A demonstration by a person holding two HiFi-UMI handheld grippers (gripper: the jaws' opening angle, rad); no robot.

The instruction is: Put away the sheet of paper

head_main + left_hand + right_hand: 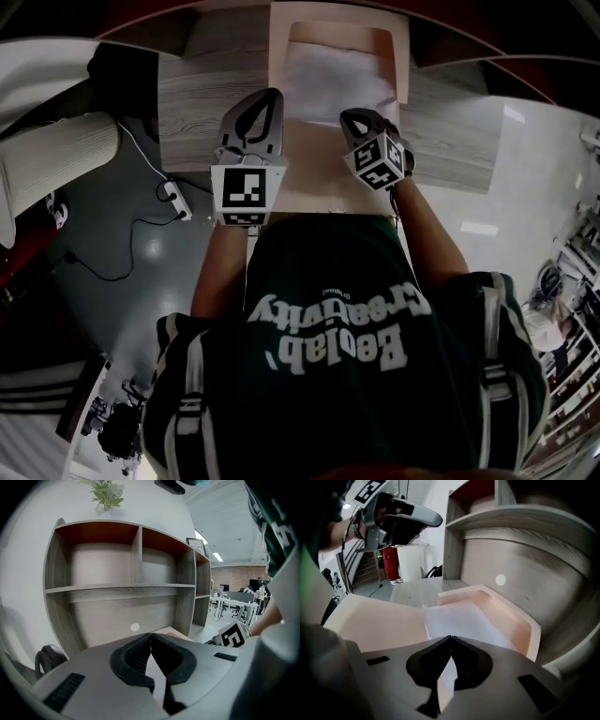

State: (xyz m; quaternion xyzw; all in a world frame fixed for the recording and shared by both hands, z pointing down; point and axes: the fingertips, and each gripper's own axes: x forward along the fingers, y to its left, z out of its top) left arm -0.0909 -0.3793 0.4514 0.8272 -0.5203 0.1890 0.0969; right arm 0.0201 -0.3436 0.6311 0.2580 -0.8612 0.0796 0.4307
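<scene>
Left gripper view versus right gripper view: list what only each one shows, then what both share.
Only the left gripper view: a plant on top of the shelf unit, and office desks off to the right. Only the right gripper view: the sheet of paper, lying in the pale tray. Both: the shelf unit's white dot, and jaws closed together on the left hand-held gripper and right hand-held gripper.

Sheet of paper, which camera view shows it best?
The right gripper view: the sheet of paper fills the middle, close up, lying in the pale tray. The head view shows it from above, small and dim. The left gripper view shows no clear part of it.
</scene>
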